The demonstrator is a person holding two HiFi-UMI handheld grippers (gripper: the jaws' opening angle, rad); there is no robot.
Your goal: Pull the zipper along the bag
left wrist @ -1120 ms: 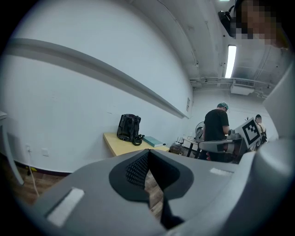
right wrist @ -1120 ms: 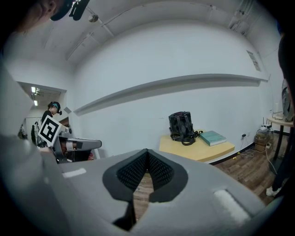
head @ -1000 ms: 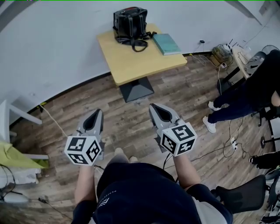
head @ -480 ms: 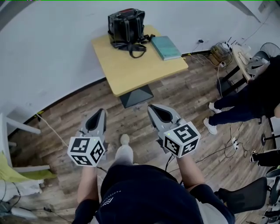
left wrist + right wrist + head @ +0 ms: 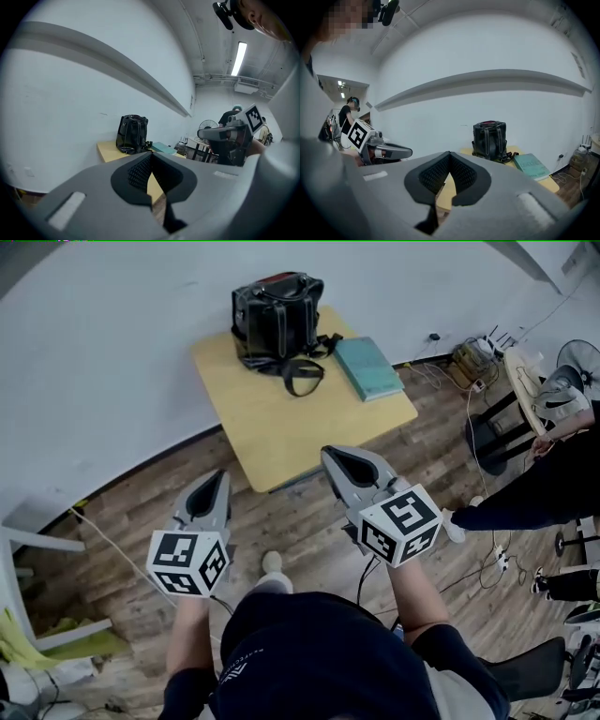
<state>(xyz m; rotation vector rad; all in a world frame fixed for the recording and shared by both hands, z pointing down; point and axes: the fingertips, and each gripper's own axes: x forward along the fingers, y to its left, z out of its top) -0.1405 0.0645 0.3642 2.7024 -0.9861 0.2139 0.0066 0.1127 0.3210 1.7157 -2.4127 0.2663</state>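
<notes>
The bag (image 5: 277, 320) is black and stands upright at the far corner of the small yellow table (image 5: 281, 432), close to the white wall (image 5: 112, 352). Its long axis runs top to bottom, it is taller than it is wide, and its top faces up, with a reddish patch showing there in my right gripper view. I cannot make out the zipper from here. A dark strap (image 5: 302, 381) trails from the bag's foot onto the tabletop on my side. Just beside the bag, on its right, a teal book (image 5: 367, 368) lies flat, its long side running away from me towards the wall. Both of my tongs are well short of the bag, out over the wooden floor (image 5: 131, 521) at the near edge of the table, and both point towards it. My left gripper (image 5: 214, 477) has just been opening by a hair, yet its jaw tips look together and nothing is between them. My right gripper (image 5: 331, 455) is closed tip to tip and holds nothing either. Off to the right, a person in dark clothes (image 5: 553, 493) is near a tangle of cables (image 5: 469, 352), and a white chair (image 5: 28, 549) stands at the left.
</notes>
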